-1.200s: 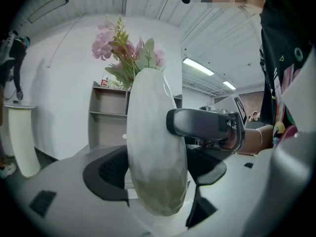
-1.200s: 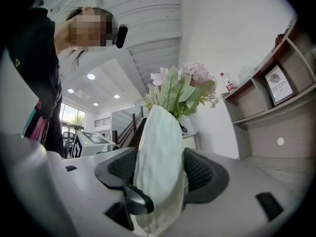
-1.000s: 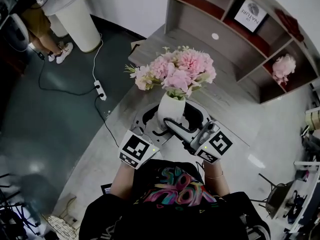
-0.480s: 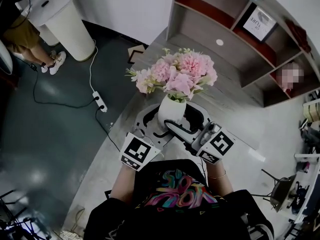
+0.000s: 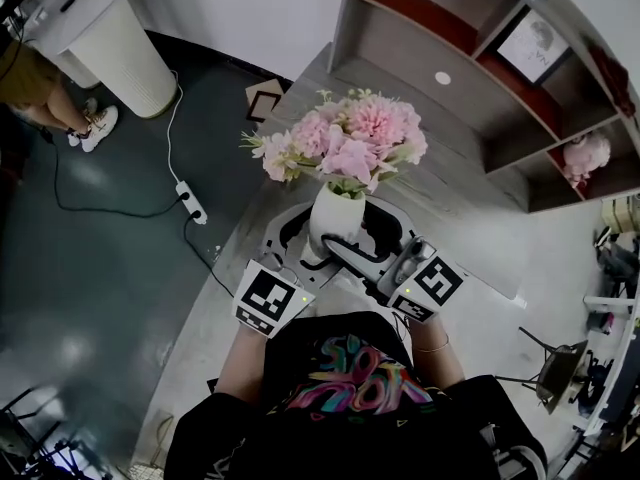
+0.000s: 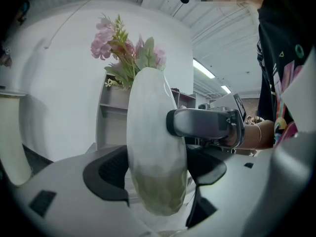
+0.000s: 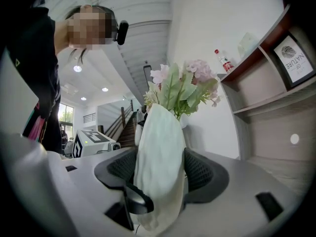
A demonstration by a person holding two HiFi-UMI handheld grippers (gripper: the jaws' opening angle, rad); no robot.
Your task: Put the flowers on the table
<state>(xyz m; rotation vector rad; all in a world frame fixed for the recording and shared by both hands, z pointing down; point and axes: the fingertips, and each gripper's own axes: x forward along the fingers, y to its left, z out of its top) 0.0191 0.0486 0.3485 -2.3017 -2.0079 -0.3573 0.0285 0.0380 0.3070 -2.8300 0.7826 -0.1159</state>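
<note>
A white faceted vase [image 5: 335, 218] holds a bunch of pink flowers [image 5: 345, 143] with green leaves. It is upright, in the air over the near edge of the grey table [image 5: 455, 203]. My left gripper [image 5: 303, 245] and my right gripper [image 5: 377, 245] both clasp the vase's body from opposite sides. In the left gripper view the vase [image 6: 155, 147] fills the gap of the left gripper [image 6: 155, 174], and the right gripper's finger [image 6: 205, 123] crosses in front. In the right gripper view the vase [image 7: 160, 167] is pressed between the ribbed pads of the right gripper [image 7: 160, 177].
A wooden shelf unit [image 5: 470, 63] stands behind the table, with a framed picture [image 5: 545, 43] and another pink flower [image 5: 585, 153]. On the dark floor at left are a white pedestal [image 5: 100, 38], a power strip [image 5: 186, 188] with cable, a small frame [image 5: 262, 98] and a person's shoes [image 5: 90, 126].
Both grippers keep the same hold on the vase. The room has drifted slightly in the head view; the vase sits a touch further left.
</note>
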